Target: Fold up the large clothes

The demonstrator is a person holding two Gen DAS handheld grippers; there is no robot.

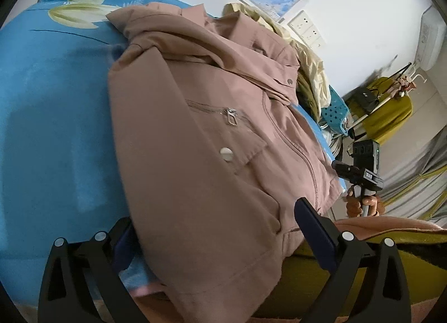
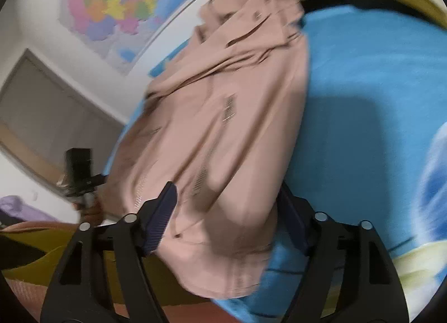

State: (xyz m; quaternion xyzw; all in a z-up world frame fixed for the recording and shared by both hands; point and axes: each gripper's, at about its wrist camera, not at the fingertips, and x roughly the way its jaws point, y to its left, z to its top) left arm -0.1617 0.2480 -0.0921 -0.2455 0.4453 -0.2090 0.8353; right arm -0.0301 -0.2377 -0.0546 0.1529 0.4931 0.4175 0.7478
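The jacket lies on the bed, its lower edge between the left tool's fingers. Behind it sits a heap of clothes; a map hangs on the wall beyond.

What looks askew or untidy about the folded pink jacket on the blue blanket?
The pink jacket lies folded on the blue blanket, but its near hem hangs past the blanket's edge and its collar end is bunched. No damage shows.

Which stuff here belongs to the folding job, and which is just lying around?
Job:
dusty pink zip jacket
left gripper
right gripper
blue flowered bedsheet

Lying about:
pale yellow garment
teal perforated basket
colourful wall map
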